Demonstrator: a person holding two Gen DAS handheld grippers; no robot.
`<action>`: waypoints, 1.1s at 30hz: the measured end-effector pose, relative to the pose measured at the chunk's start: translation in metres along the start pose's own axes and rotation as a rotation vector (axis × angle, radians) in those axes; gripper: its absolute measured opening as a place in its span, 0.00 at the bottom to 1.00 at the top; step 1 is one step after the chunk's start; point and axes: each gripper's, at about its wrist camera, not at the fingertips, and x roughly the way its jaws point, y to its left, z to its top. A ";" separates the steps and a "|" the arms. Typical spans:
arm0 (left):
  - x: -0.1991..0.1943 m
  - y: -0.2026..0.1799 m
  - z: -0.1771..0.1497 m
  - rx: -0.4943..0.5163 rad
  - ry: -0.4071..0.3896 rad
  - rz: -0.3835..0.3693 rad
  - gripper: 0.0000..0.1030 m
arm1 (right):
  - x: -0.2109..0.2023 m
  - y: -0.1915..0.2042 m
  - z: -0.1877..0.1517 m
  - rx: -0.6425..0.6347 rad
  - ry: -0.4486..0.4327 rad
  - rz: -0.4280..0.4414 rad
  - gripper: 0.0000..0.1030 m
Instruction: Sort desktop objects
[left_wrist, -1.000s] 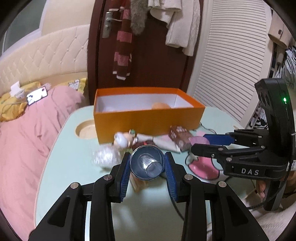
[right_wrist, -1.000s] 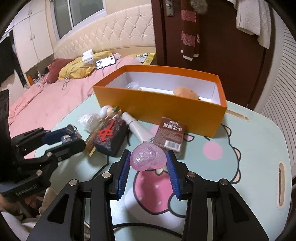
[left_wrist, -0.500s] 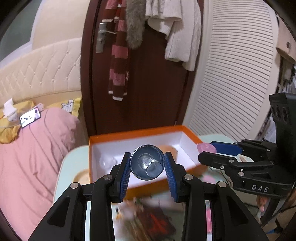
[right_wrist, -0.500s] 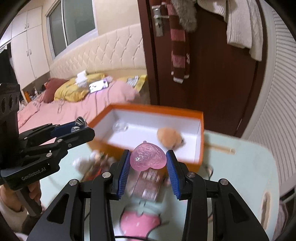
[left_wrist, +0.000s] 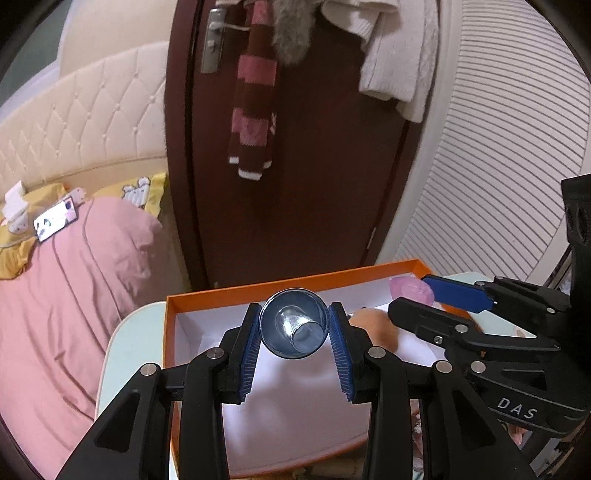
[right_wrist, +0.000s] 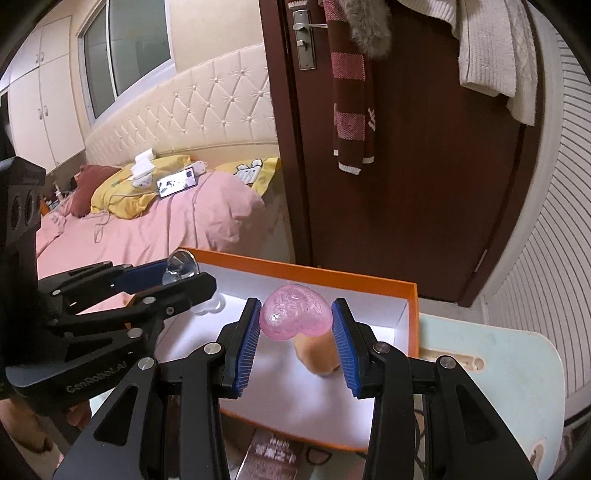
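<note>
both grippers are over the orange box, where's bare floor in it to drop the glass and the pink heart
Bare white floor spans the orange box middle, under the small glass and near the front wall. The far left corner holds a clear object; the right end, under the pink heart, holds an orange plush.

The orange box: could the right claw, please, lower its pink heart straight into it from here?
Probably yes: the right claw, holding the pink heart, hangs over the open orange box; only a tan object lies below.

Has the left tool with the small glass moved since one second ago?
Yes. The left tool carried the small glass forward, from above the clutter to over the orange box.
</note>
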 end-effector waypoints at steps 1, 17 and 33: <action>0.002 0.002 -0.001 -0.005 0.004 0.003 0.33 | 0.002 0.000 0.000 -0.001 0.002 -0.003 0.40; -0.041 0.010 -0.015 -0.054 -0.080 0.014 0.80 | -0.015 -0.010 -0.008 0.109 -0.055 0.025 0.69; -0.097 -0.027 -0.107 -0.029 0.048 -0.030 0.85 | -0.079 0.024 -0.094 0.012 0.035 -0.014 0.69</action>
